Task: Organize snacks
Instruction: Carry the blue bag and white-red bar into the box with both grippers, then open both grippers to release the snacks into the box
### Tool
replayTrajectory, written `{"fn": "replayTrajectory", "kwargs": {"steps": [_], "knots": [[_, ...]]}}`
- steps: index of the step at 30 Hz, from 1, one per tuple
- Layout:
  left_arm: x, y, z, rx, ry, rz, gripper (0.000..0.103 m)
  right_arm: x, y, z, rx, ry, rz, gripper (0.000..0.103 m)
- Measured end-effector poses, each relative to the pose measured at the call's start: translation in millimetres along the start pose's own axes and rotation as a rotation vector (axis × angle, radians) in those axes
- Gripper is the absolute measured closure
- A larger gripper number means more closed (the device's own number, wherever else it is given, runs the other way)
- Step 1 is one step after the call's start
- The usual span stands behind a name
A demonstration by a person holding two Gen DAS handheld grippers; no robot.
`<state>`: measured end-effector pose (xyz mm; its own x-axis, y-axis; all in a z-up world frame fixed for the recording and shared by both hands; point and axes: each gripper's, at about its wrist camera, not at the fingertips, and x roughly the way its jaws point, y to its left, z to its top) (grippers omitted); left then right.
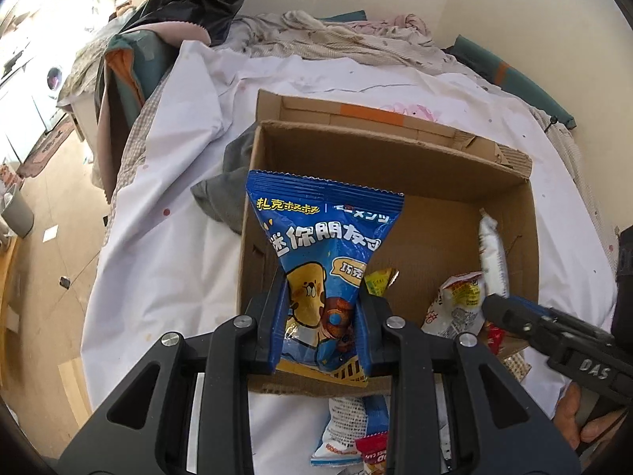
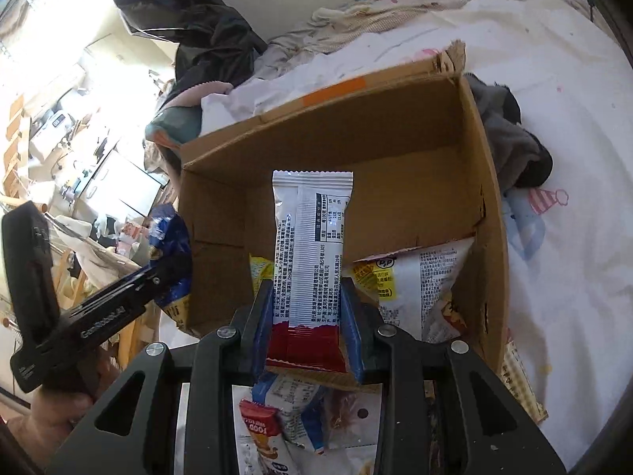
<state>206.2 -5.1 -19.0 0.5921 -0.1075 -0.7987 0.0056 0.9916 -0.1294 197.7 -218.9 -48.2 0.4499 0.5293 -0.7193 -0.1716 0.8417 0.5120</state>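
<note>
An open cardboard box (image 1: 395, 158) stands on a white bedsheet; it also shows in the right wrist view (image 2: 356, 126). My left gripper (image 1: 322, 289) is shut on a blue snack bag (image 1: 328, 245) and holds it upright over the box's near left side. My right gripper (image 2: 306, 297) is shut on a white and red snack bar (image 2: 310, 245) and holds it over the box. The bar shows at the box's right in the left wrist view (image 1: 492, 253). A white snack bag (image 2: 419, 289) and a yellow packet (image 1: 379, 281) lie inside the box.
More snack packets (image 1: 352, 431) lie on the sheet in front of the box, also in the right wrist view (image 2: 285, 415). A grey cloth (image 1: 225, 194) lies against the box's left side. Crumpled bedding (image 1: 336, 35) is behind. The bed's edge and floor (image 1: 47, 237) are at left.
</note>
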Motion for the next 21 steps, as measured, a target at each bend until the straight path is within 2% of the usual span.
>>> {"fn": "replayTrajectory", "kwargs": {"steps": [12,21], "knots": [[10.6,-4.6,-0.7,0.005,0.013,-0.01,0.077,7.8,-2.7,1.0,0.013,0.026,-0.005,0.068],[12.6,-6.8,-1.8,0.017,0.031,0.005,0.077,6.7,-0.9,1.0,0.005,0.01,-0.015,0.067]]}}
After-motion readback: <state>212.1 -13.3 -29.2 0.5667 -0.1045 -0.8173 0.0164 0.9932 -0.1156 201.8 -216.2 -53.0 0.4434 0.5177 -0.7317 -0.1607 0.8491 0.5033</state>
